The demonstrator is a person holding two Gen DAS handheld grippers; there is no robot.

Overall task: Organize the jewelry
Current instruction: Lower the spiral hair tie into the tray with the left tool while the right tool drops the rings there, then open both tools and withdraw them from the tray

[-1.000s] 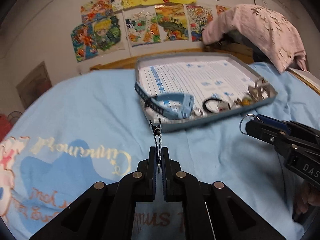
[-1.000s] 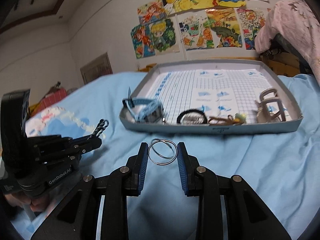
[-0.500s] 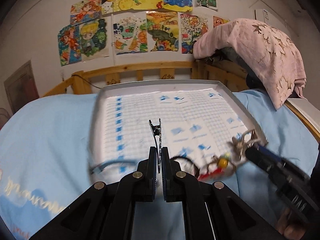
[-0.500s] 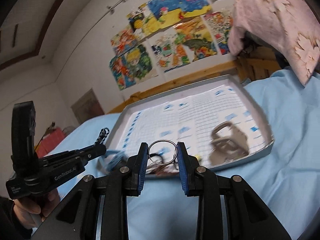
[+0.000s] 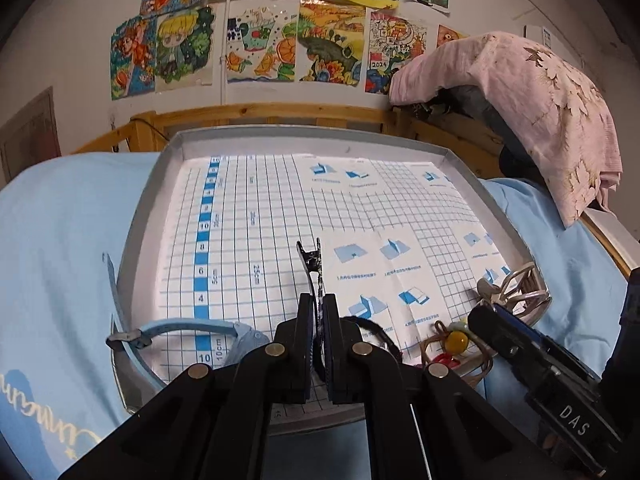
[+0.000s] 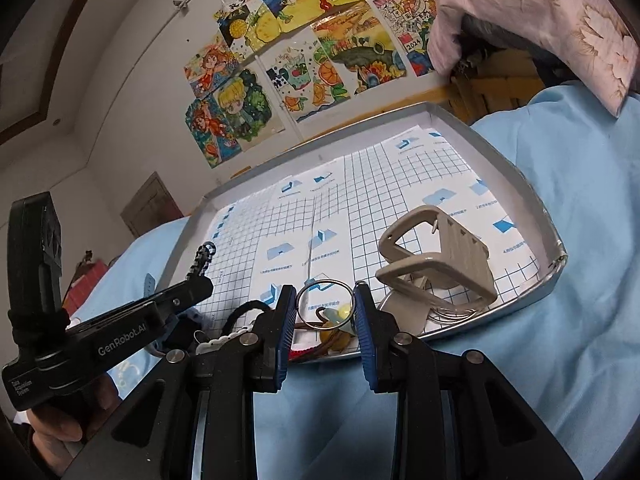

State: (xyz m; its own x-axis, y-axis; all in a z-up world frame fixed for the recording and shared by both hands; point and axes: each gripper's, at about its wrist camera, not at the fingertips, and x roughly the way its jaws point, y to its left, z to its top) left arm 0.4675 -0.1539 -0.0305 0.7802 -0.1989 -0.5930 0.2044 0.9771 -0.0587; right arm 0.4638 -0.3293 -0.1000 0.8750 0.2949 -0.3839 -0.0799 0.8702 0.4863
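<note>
I note the grey tray on the blue bedsheet. My left gripper pinches a black hair clip above it; my right gripper clamps a silver ring at its near edge.

"GenRobot.AI" on the left gripper — "DAS" on the right gripper — "10cm" on the tray liner.

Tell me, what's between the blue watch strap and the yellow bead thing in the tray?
In the left wrist view, a black hair tie lies between the blue watch strap and yellow bead, partly hidden behind the left gripper.
</note>
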